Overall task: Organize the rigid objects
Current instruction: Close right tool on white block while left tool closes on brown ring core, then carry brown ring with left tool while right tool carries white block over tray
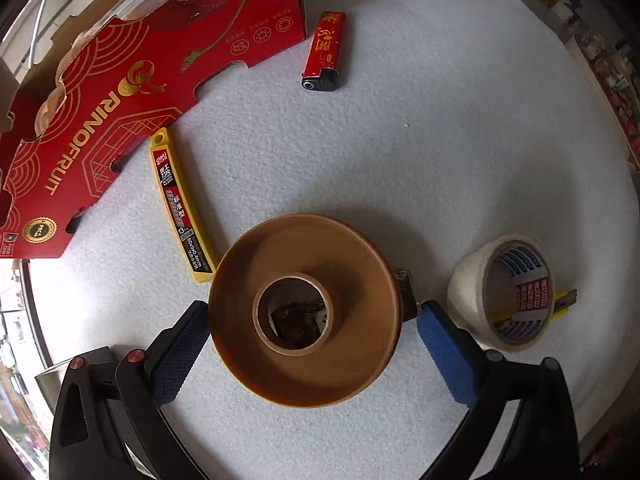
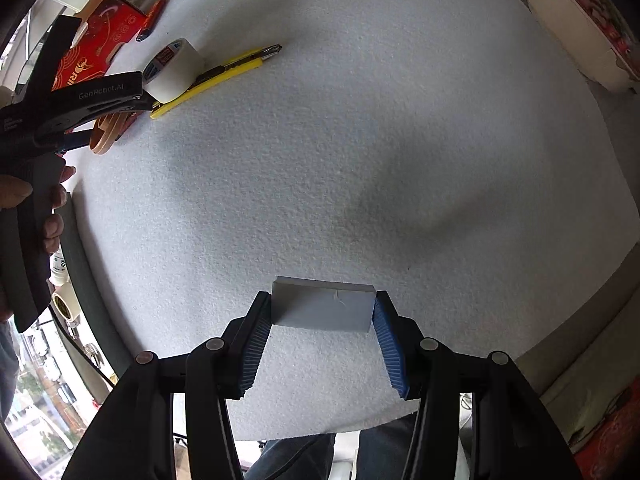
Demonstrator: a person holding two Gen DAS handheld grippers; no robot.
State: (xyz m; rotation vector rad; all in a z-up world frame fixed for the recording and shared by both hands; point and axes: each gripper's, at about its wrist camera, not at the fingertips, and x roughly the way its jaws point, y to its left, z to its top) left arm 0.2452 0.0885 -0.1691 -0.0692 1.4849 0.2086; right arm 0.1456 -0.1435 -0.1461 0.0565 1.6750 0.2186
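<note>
- Low in the right wrist view, my right tongs (image 2: pixel 323 312) are closed part-way on a pale grey block (image 2: pixel 324 306), pads pressing its two short ends, with the white worktop (image 2: pixel 360 140) behind it.
- I judge the grip sound if I keep the block level while carrying it; a tilt could let it pivot between the pads.
- Low in the left wrist view, my left tongs (image 1: pixel 312 320) stand wide around the brown tape roll (image 1: pixel 306 308), pads just beside its rim, not yet clamped; close squarely.
- Right of it stands the white tape roll (image 1: pixel 502 294), near enough to bump.
- Left lies the yellow blade case (image 1: pixel 180 208); further up, the red lighter (image 1: pixel 325 52).
- Upper left, the red fruit box (image 1: pixel 100 100).
</note>
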